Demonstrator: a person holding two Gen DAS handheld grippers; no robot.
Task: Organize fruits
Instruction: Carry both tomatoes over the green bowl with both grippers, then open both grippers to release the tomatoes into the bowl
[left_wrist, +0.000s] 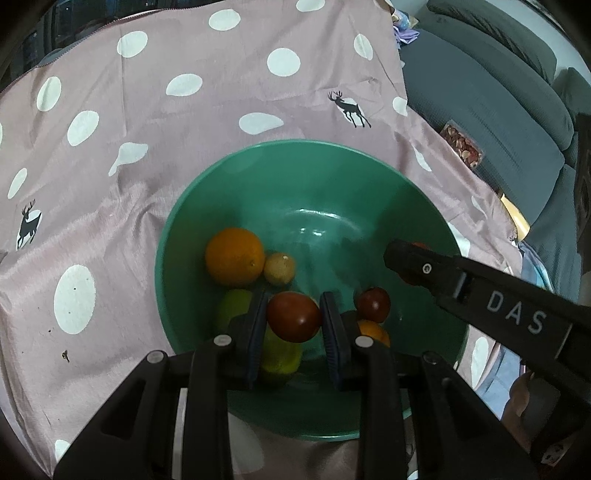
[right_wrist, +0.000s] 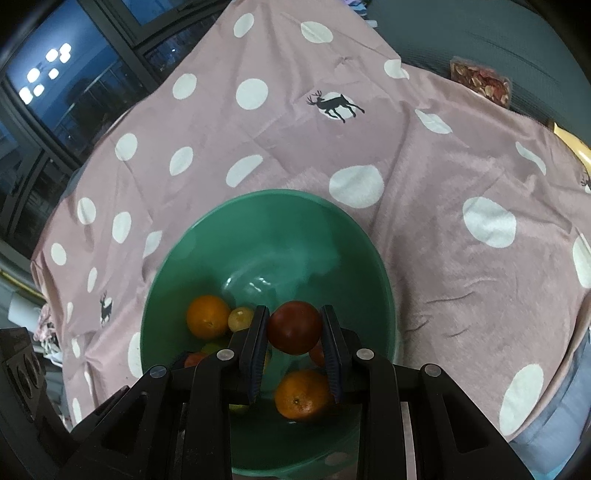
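A green bowl (left_wrist: 295, 173) (right_wrist: 280, 218) sits on the spotted pink cloth. In the left wrist view my left gripper (left_wrist: 294, 304) is shut on a dark red round fruit (left_wrist: 293, 321), held above the bowl's near side. Under it lie an orange (left_wrist: 234, 256), a small yellowish fruit (left_wrist: 279, 268), a green fruit (left_wrist: 232, 308), another dark red fruit (left_wrist: 373, 304) and a second orange (left_wrist: 375, 332). My right gripper (right_wrist: 294, 317) is shut on a dark red fruit (right_wrist: 294, 328) over the bowl. It enters the left view as a black finger (left_wrist: 406, 260).
The pink cloth (left_wrist: 184, 110) with white dots and deer prints covers the table around the bowl. A grey sofa (left_wrist: 498, 110) stands beyond the right edge, with a packet of dried snacks (left_wrist: 463, 146) on it. Dark windows (right_wrist: 66, 81) lie to the left.
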